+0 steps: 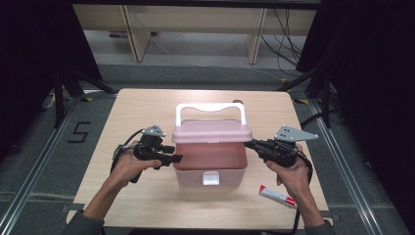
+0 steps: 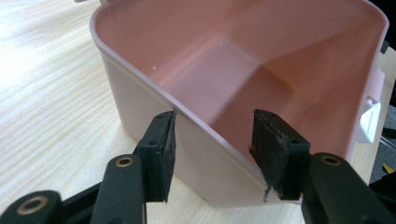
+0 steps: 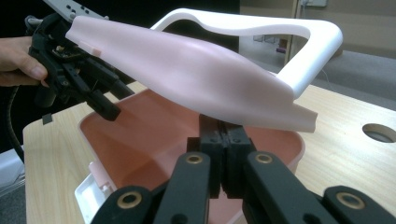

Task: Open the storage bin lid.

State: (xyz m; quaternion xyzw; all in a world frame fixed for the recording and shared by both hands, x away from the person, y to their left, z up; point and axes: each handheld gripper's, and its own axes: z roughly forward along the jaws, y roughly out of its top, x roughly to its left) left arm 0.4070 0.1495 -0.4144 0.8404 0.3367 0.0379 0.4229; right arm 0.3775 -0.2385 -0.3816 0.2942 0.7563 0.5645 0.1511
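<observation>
Tabletop [image 1: 147, 112]: light wood, seen from above in the high view.

Pink box [image 1: 210, 166]: sits near the middle of the tabletop, opening up. Long axis runs left to right across the tabletop; the short front wall with the white latch [image 1: 211, 178] faces the person.

Lid [image 1: 212, 132]: pink, raised over the back part of the box, hinged side away from the person, free edge lifted. Its long axis lies parallel to that of the box. The white handle [image 1: 210, 108] arches above its far edge.

Left gripper [image 1: 172, 159]: at the left end wall of the box. In the left gripper view the jaws straddle the rim, one pad [image 2: 163, 154] outside the wall, the other inside; spread apart, a gap to the wall visible on each side.

Right gripper [image 1: 248, 144]: at the right end of the lid; jaws pressed together beneath the lid's edge [image 3: 224, 154]. Whether they pinch the lid cannot be told.

Red-and-white tube [image 1: 277, 196]: lies flat on the tabletop near the right hand, long axis diagonal.
</observation>
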